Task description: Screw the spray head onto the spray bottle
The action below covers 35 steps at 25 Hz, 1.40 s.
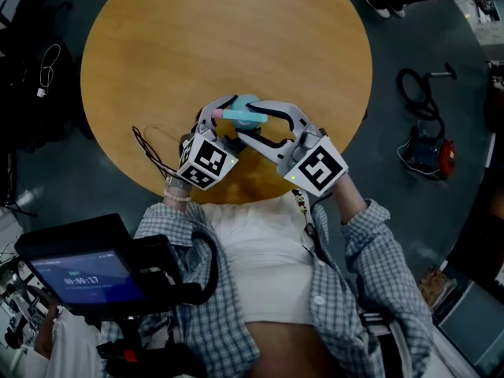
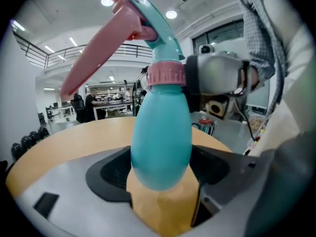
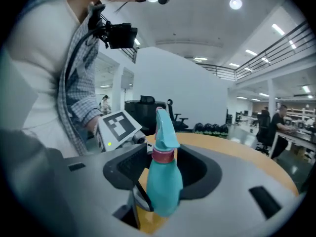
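Seen from the head: working above the near edge of the round wooden table, with the left gripper and right gripper set nose to nose around a teal spray bottle held clear of the tabletop. Along the left gripper: clamped firmly on the bottle's rounded belly, black pads pressed in on both sides, with the spray head already seated on the neck, pink trigger sweeping up and left, pink ribbed collar just beside the other gripper's tip. Keep this clamp steady and low on the body; avoid squeezing harder, given a plastic wall likely to dent. Along the right gripper: jaws standing apart on either side of the bottle at shoulder and collar height, apparently not pressing, though hard to rule out light contact on the near side. Before the next twist, close on the collar alone, not the trigger or the belly. Turn about the bottle's own long axis, keeping both grippers in line to spare the thread from crossing. Take short turns, release, come back round, and regrip. Stop on firm resistance, never forcing past it, checking for a collar sitting square and flush against the shoulder.
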Each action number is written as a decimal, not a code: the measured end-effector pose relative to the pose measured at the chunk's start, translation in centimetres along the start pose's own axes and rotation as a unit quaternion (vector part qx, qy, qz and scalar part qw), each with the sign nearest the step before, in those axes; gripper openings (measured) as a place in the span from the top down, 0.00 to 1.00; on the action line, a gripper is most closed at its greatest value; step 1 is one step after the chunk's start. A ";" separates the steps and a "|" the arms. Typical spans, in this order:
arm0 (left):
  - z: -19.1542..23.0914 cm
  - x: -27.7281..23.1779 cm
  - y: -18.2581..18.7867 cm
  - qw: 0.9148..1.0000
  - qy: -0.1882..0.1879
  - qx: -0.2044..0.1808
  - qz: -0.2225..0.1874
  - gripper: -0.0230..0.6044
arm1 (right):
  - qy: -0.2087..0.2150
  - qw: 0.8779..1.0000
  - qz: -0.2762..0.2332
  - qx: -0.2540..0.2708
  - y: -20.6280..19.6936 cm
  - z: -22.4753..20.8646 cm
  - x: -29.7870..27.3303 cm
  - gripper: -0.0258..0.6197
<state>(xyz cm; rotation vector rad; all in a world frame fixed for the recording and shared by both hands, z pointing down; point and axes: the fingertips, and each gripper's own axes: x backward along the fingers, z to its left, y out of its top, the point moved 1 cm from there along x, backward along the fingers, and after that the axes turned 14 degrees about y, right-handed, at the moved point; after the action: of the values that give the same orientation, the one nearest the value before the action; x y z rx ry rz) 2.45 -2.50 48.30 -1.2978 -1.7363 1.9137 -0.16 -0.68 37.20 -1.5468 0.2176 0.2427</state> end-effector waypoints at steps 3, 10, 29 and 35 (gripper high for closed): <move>-1.1 0.6 0.2 0.998 -0.060 -0.002 -0.008 0.37 | 0.071 0.997 0.027 0.017 0.0 0.3 0.5 0.68; -2.4 1.2 0.2 0.993 -0.119 -0.005 -0.002 0.37 | 0.151 0.987 0.056 0.018 -0.4 1.1 0.5 0.76; -0.4 -0.5 -1.4 0.999 0.023 -0.028 0.041 0.39 | -0.071 0.997 0.015 -0.024 -2.4 -1.0 0.0 0.77; -0.1 -1.3 -2.6 0.997 0.042 -0.032 0.053 0.39 | -0.063 0.997 0.019 -0.025 -3.9 -1.5 -0.6 0.77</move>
<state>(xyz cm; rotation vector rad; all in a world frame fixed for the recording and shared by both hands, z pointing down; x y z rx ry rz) 2.29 -2.65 51.21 -1.4978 -1.7329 1.8441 0.43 -2.18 41.05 -1.5726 0.1427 0.3780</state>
